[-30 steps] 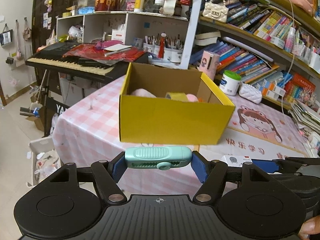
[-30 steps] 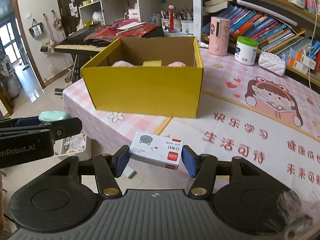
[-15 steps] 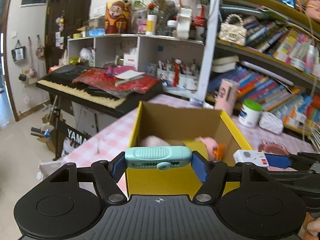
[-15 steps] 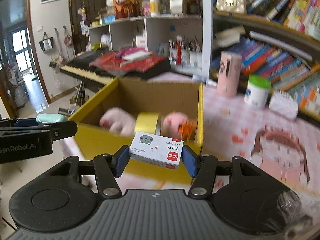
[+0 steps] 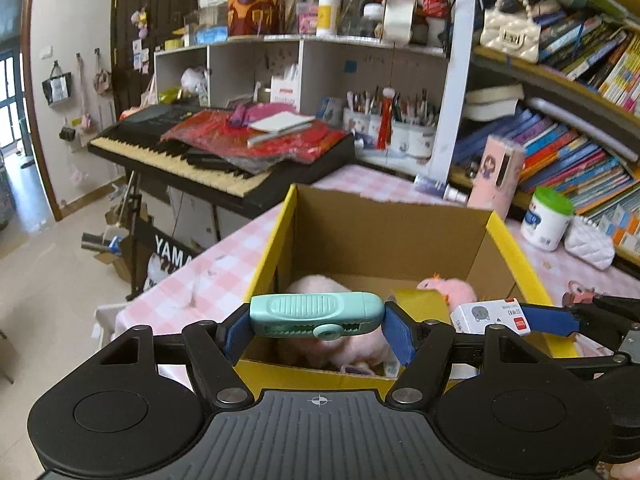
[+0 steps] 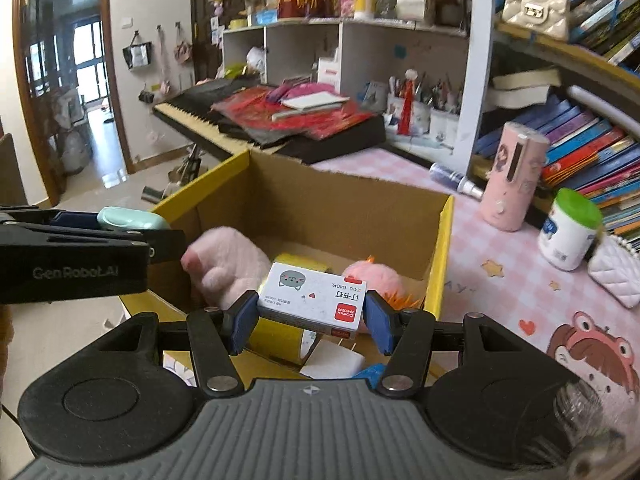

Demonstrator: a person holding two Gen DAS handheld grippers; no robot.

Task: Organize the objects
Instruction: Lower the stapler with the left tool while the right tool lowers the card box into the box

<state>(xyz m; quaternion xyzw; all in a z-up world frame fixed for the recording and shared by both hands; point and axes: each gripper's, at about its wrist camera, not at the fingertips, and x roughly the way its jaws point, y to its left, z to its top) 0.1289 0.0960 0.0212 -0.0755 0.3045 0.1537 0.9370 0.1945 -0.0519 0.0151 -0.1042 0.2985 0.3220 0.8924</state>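
My left gripper [image 5: 316, 326] is shut on a mint-green utility knife [image 5: 316, 314], held crosswise above the near left part of the open yellow cardboard box [image 5: 516, 256]. My right gripper [image 6: 310, 312] is shut on a small white staple box [image 6: 312, 300] with a red label, held over the box interior [image 6: 444, 252]. Inside lie pink plush toys [image 6: 228, 264] and a yellow tape roll [image 6: 280, 336]. The staple box also shows in the left wrist view [image 5: 490, 314], and the knife in the right wrist view [image 6: 132, 219].
The box stands on a pink checked tablecloth [image 5: 224, 268]. A pink cylinder [image 6: 514, 176], a white jar with green lid [image 6: 570, 228] and a white quilted pouch [image 6: 616, 272] stand to the right. A keyboard [image 5: 224, 152] and bookshelves [image 5: 580, 120] lie behind.
Both grippers have risen and moved forward from in front of the box to above its opening, each still holding its object. The box's contents have come into view.
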